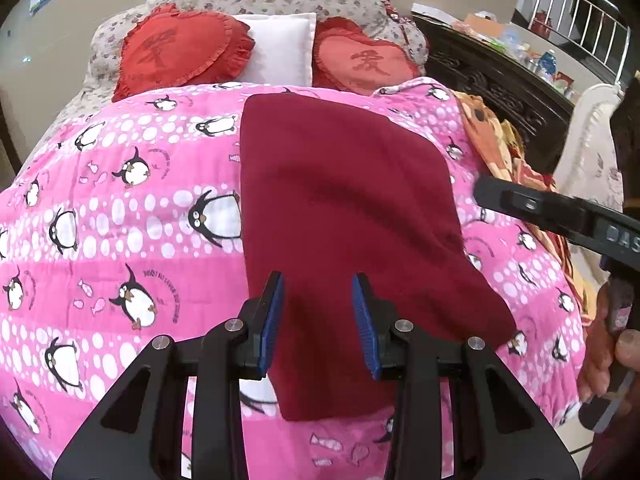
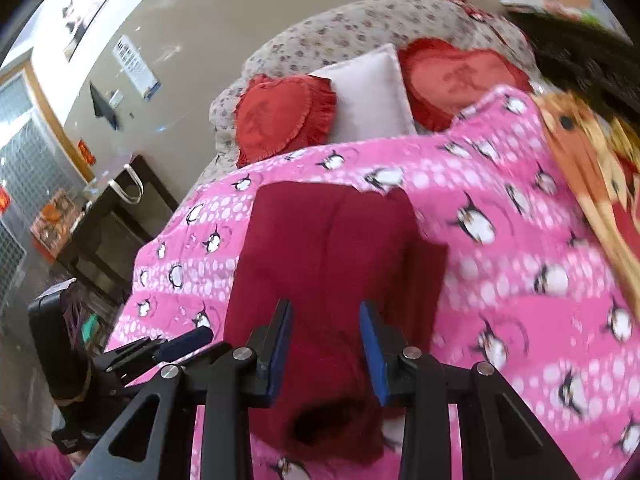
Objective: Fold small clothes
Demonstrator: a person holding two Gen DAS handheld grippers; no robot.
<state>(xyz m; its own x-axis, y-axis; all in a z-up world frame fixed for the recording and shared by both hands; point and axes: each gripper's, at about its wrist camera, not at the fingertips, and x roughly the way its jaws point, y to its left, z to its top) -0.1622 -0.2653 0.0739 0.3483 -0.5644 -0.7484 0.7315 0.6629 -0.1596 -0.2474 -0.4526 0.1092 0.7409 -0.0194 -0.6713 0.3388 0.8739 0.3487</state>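
Note:
A dark red garment (image 1: 344, 208) lies folded flat on a pink penguin quilt (image 1: 120, 240) on a bed. My left gripper (image 1: 318, 312) hovers open above the garment's near end and holds nothing. The right gripper's black body (image 1: 560, 216) shows at the right edge of the left wrist view. In the right wrist view the same garment (image 2: 332, 256) lies under my right gripper (image 2: 326, 340), which is open and empty above its near part. The left gripper (image 2: 176, 346) shows at the lower left there.
Two red heart cushions (image 1: 180, 52) and a white pillow (image 1: 280, 48) lie at the head of the bed. An orange patterned blanket (image 1: 500, 148) lies along the quilt's right edge. A dark carved headboard (image 1: 500, 88) with clutter stands behind. A dark side table (image 2: 108, 220) stands left.

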